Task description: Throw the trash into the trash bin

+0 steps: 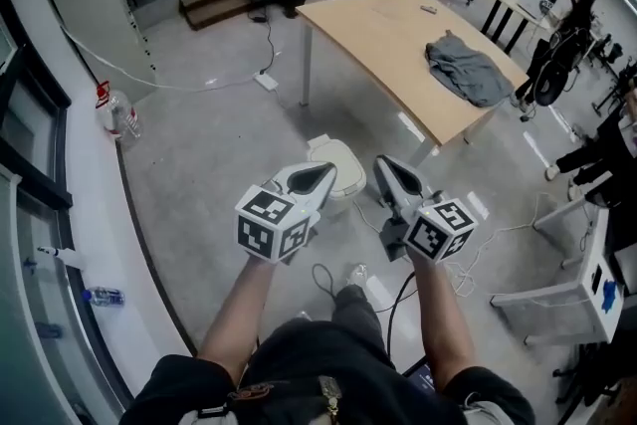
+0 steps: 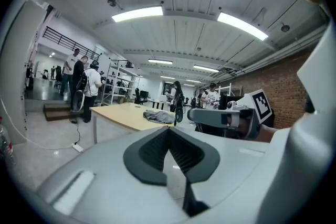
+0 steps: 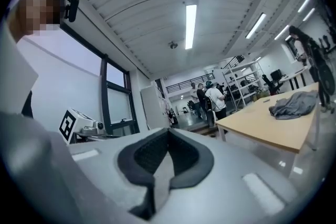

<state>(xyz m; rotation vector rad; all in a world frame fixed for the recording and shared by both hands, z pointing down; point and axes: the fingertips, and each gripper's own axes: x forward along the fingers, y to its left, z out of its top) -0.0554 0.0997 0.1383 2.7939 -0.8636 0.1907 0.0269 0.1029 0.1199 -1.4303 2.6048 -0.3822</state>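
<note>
Clear plastic showed at the far left: a large bottle (image 1: 119, 114) stood by the window wall and a small bottle (image 1: 102, 296) lay nearer on the pale ledge. These were probably the trash, though nothing marked them so. The left gripper (image 1: 313, 178) was held up in front of the person, its jaws pressed together on nothing. Just beyond and between the two tools, the white trash bin (image 1: 344, 154) sat on the grey floor, its lid apparently down. The right gripper (image 1: 392, 176) matched the left, pads met and empty. Further right, a wooden table (image 1: 378, 35) carried a crumpled grey cloth (image 1: 466, 70). With no trash in hand, the step was to fetch a piece. I would spread one gripper's jaws before reaching, pinch a bottle across its body, and deal with the lid before the drop.
</note>
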